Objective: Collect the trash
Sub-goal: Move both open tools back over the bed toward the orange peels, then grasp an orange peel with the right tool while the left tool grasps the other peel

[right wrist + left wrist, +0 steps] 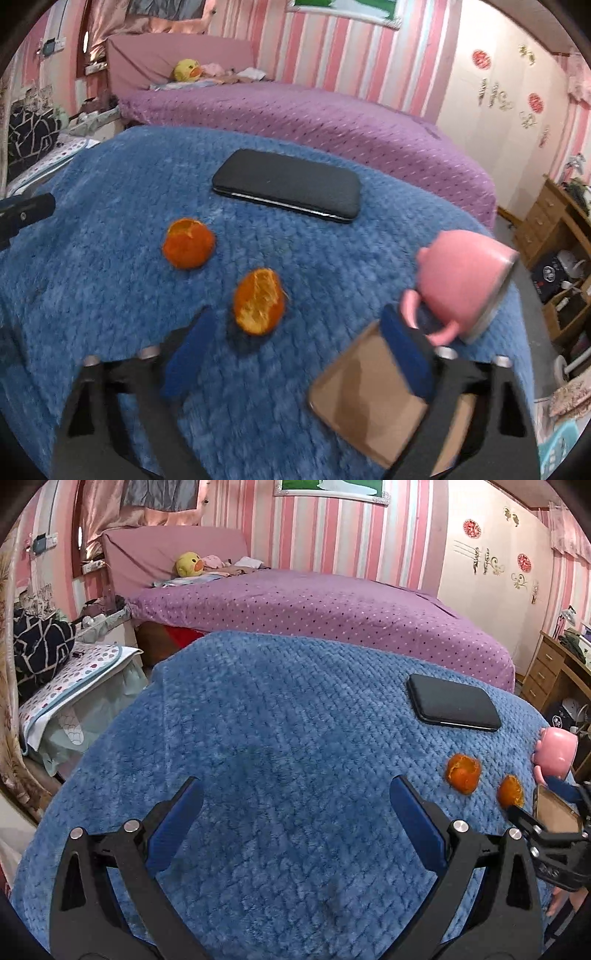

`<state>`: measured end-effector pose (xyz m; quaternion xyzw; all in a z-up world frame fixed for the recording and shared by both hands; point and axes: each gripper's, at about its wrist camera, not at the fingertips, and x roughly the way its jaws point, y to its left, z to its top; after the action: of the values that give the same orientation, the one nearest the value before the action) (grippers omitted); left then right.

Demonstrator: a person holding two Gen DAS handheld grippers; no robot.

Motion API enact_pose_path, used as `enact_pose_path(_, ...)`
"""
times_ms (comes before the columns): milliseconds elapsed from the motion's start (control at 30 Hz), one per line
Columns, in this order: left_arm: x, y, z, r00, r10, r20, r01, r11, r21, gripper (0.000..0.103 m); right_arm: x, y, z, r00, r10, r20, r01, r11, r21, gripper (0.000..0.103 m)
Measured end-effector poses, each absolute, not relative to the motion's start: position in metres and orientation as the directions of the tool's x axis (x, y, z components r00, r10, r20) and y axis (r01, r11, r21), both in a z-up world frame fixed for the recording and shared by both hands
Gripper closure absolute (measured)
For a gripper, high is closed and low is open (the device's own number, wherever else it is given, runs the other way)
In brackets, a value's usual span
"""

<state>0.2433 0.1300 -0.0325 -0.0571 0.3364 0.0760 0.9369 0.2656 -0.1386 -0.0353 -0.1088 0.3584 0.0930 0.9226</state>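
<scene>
Pink-striped walls and a purple bed back a bench under a blue blanket. Two orange peels lie nearer the camera than the black phone. The near peel sits just ahead of the right gripper, slightly toward its left finger; jaws parted, holding nothing. The far peel lies leftward. The left gripper, wide open and empty, is farther off.

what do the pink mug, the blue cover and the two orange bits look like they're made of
Pink mug: likely glazed ceramic or enamel; smooth, slightly glossy wall, possibly a metallic grey rim, though blurred.
Blue cover: soft plush fleece, matte, with a raised waffle-like pile.
Two orange bits: probably citrus peel; bright rind, torn edges, pale fibrous inside on the nearer one.
</scene>
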Motion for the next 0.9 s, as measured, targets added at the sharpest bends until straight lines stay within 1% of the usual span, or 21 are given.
enact_pose_path(33, 0.245, 0.128, -0.033, 0.762, 0.102, -0.639, -0.176, 0.983, -0.053, 0.006, 0.271, -0.136, -0.038, 0.710, 0.104, -0.697, -0.265, 0.956, -0.127, 0.034)
enact_pose_path(100, 0.248, 0.122, -0.034, 0.761, 0.103, -0.640, -0.165, 0.986, -0.038, 0.006, 0.278, -0.132, -0.044, 0.681, 0.122, -0.722, -0.295, 0.948, -0.118, 0.051)
enact_pose_path(133, 0.250, 0.118, -0.035, 0.759, 0.104, -0.642, -0.158, 0.987, -0.027, 0.006, 0.281, -0.130, -0.047, 0.667, 0.136, -0.732, -0.314, 0.943, -0.111, 0.054)
enact_pose_path(167, 0.251, 0.115, -0.036, 0.757, 0.105, -0.644, -0.153, 0.988, -0.019, 0.006, 0.280, -0.129, -0.048, 0.665, 0.146, -0.733, -0.325, 0.939, -0.108, 0.061)
enact_pose_path(200, 0.253, 0.111, -0.038, 0.754, 0.104, -0.648, -0.145, 0.989, -0.010, 0.006, 0.280, -0.128, -0.047, 0.664, 0.161, -0.730, -0.338, 0.936, -0.101, 0.071)
enact_pose_path(233, 0.255, 0.109, -0.038, 0.752, 0.102, -0.651, -0.140, 0.990, -0.006, 0.006, 0.281, -0.127, -0.047, 0.661, 0.180, -0.728, -0.352, 0.932, -0.089, 0.073)
enact_pose_path(300, 0.257, 0.103, -0.039, 0.749, 0.098, -0.655, -0.132, 0.991, -0.003, 0.006, 0.279, -0.128, -0.045, 0.670, 0.194, -0.717, -0.356, 0.931, -0.081, 0.076)
enact_pose_path(500, 0.264, 0.080, -0.038, 0.751, 0.051, -0.659, -0.098, 0.995, -0.035, 0.006, 0.259, -0.147, -0.026, 0.748, 0.178, -0.640, -0.299, 0.951, -0.085, 0.076)
enact_pose_path(600, 0.269, 0.062, -0.039, 0.753, 0.036, -0.657, -0.071, 0.997, -0.027, 0.006, 0.251, -0.167, -0.020, 0.766, 0.149, -0.626, -0.258, 0.962, -0.087, 0.076)
enact_pose_path(767, 0.281, 0.028, -0.042, 0.740, -0.021, -0.672, 0.002, 1.000, -0.029, 0.006, 0.246, -0.203, -0.011, 0.780, 0.117, -0.615, -0.205, 0.976, -0.075, 0.076)
enact_pose_path(900, 0.292, 0.008, -0.048, 0.722, -0.055, -0.690, 0.045, 0.998, -0.033, 0.013, 0.241, -0.224, -0.006, 0.789, 0.099, -0.606, -0.181, 0.981, -0.075, 0.076)
